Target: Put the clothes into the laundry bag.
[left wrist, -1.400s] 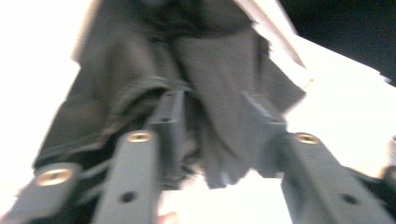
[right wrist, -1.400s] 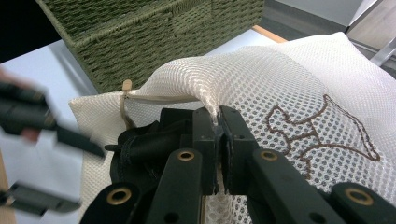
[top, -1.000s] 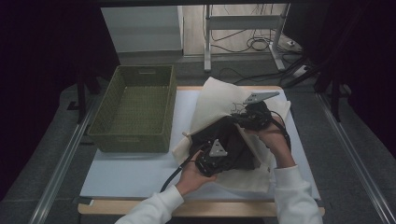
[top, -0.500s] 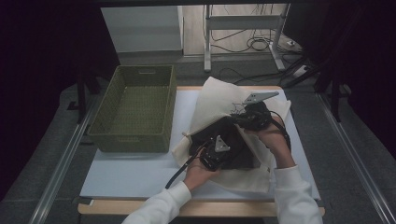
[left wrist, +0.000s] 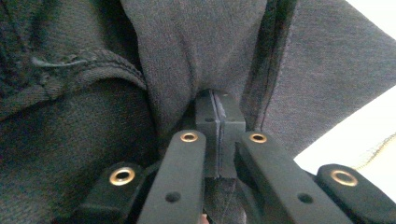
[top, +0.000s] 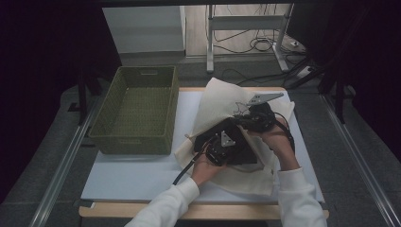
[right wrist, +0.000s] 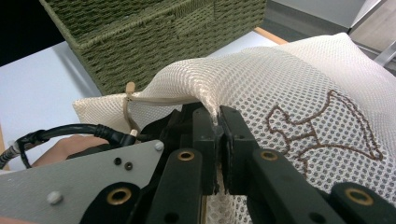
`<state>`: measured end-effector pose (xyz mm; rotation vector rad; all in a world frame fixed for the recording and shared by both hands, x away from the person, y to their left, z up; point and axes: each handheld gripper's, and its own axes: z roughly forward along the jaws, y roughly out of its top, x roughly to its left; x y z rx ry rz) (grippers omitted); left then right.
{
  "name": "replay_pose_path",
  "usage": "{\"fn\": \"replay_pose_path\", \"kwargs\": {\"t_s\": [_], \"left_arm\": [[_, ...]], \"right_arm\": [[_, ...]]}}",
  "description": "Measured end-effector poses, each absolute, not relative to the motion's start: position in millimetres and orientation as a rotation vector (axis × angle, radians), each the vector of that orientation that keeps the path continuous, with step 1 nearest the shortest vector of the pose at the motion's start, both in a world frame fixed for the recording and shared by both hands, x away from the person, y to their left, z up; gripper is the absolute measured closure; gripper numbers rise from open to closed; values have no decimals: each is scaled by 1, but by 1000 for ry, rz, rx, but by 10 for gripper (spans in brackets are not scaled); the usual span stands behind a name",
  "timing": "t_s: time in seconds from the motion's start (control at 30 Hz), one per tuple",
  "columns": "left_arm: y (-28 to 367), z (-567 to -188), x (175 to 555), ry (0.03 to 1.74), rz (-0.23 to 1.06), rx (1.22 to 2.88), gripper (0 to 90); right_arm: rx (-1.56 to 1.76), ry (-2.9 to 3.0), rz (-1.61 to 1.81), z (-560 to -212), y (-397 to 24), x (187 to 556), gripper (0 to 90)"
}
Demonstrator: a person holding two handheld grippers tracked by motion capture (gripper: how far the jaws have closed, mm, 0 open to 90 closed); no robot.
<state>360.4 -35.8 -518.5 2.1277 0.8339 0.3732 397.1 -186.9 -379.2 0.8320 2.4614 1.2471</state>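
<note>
cream mesh laundry bag (top: 222,101) with brown embroidered outline lies at 3 o'clock of the green woven basket (top: 137,111). right gripper (right wrist: 217,133) jaws clamp its rim; left gripper (left wrist: 218,123) jaws clamp the dark grey garment (left wrist: 196,51) at 6 o'clock of the bag's raised flap.

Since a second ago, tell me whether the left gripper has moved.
Yes. In the high view the left gripper has shifted right, farther from the green basket, pushing dark cloth into the mesh bag.
</note>
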Motion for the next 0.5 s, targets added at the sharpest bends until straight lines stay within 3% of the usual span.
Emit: {"fn": "replay_pose_path", "kwargs": {"t_s": [0.5], "left_arm": [[-37, -521, 373, 859, 386, 2108, 899]], "right_arm": [[836, 2454, 1263, -378, -189, 397, 853]]}}
